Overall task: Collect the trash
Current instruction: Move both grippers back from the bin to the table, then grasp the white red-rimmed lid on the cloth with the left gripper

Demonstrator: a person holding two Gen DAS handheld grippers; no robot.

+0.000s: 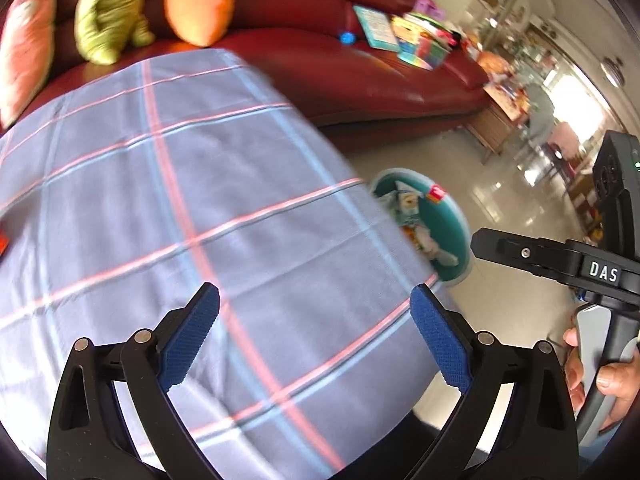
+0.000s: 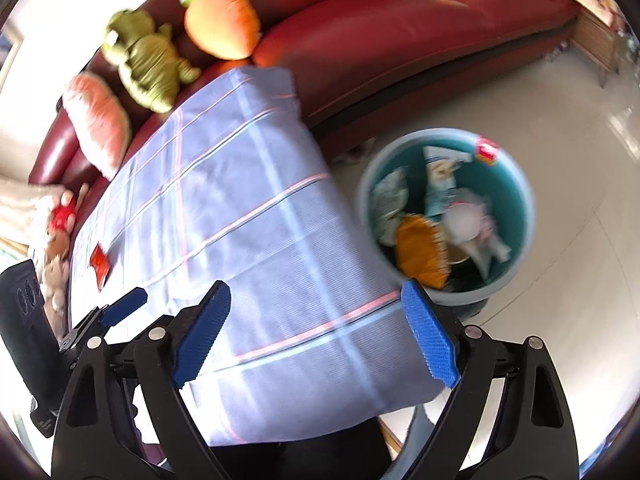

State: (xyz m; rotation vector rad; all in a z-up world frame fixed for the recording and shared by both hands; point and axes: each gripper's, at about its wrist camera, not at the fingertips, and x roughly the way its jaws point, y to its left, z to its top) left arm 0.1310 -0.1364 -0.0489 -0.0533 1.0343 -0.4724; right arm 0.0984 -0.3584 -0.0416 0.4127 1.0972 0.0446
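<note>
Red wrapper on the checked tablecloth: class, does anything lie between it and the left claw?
Nothing visible does. The flat red wrapper lies alone on bare blue checked tablecloth, and the open left claw hangs just short of it.

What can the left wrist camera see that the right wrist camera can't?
Only the left wrist camera shows the hand holding the right gripper's handle, and the sunny room far behind. Only the right wrist camera shows the whole red wrapper on the tablecloth, and the orange trash inside the bin. Both show the tablecloth, the bin, the red sofa and the carrot plush. Both grippers, left and right, are open and empty.
</note>
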